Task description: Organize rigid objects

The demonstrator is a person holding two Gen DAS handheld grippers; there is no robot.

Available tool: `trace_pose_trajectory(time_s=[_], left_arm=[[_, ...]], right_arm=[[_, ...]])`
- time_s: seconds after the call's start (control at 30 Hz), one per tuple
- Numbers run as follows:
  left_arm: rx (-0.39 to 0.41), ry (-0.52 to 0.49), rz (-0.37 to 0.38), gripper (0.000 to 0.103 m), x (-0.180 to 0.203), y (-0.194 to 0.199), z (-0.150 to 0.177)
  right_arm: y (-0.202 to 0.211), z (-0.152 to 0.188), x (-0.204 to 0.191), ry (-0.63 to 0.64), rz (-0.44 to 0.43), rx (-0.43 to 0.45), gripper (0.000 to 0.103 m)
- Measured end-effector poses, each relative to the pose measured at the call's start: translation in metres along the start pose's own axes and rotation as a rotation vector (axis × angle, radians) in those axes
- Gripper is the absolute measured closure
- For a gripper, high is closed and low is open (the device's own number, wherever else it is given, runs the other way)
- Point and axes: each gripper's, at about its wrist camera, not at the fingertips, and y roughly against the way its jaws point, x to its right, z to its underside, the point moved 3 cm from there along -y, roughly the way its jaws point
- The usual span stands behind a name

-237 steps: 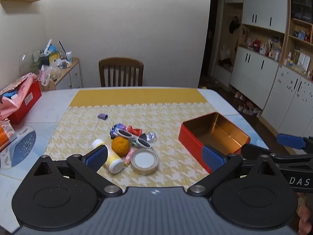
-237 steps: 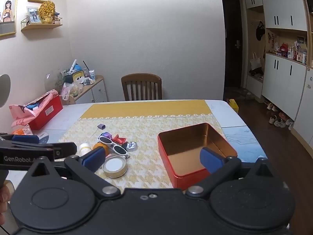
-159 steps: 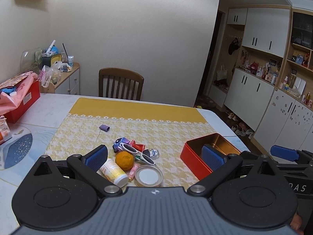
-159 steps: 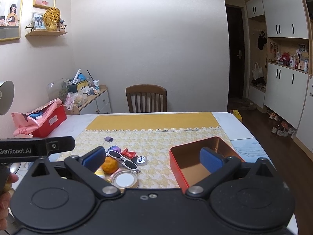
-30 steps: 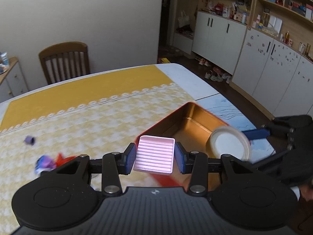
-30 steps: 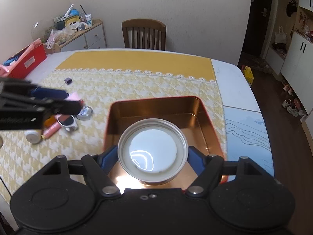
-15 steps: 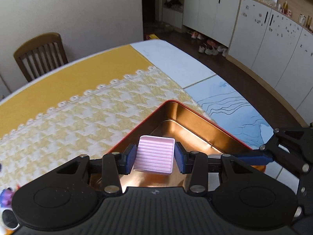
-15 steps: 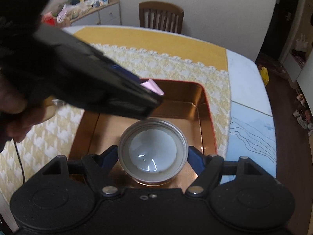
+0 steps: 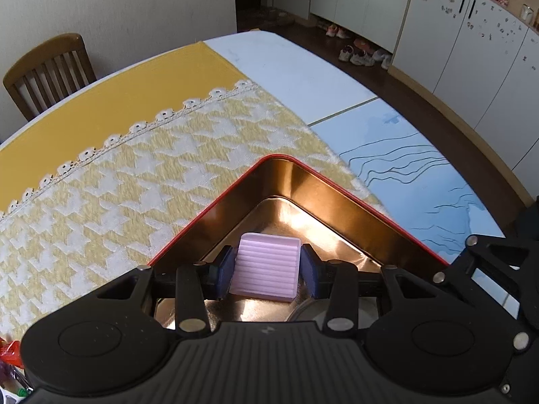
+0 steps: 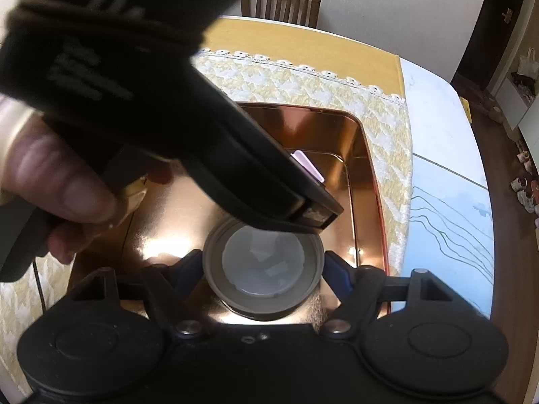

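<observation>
My left gripper (image 9: 266,271) is shut on a ribbed pink block (image 9: 266,269) and holds it low inside the red tin with a copper inside (image 9: 337,198), near its far corner. My right gripper (image 10: 263,267) is shut on a round tin with a pale lid (image 10: 263,266), also low inside the red tin (image 10: 367,155). In the right wrist view the left gripper's black body (image 10: 202,141) crosses above the round tin, and an edge of the pink block (image 10: 308,165) shows past it. The round tin's rim (image 9: 305,309) peeks beside the left fingers.
The tin stands on a yellow houndstooth cloth (image 9: 118,181) on a white and blue table (image 9: 404,155). A wooden chair (image 9: 47,67) is at the far side. Small loose items (image 9: 8,353) lie at the left edge. The table edge drops off to the right.
Both grippers have dropped lower into the red tin with their loads. The left gripper has moved further over the right one and now covers much of the right wrist view.
</observation>
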Motion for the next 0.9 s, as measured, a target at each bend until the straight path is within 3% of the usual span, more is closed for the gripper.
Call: trace_pose_trajectory(time_s=[0.47,0.9], left_arm=[[-0.015,-0.011,-0.018,0.061,-0.001,-0.004,-0.002],[0.065,0.039,-0.013,0.057,-0.01,0.037,0.005]], right_arm=[[0.002,0.001,-0.006,0.001,0.016,0.013,0.027],[0.028,0.002,-0.015,-0.006,0.003,0.068,0.02]])
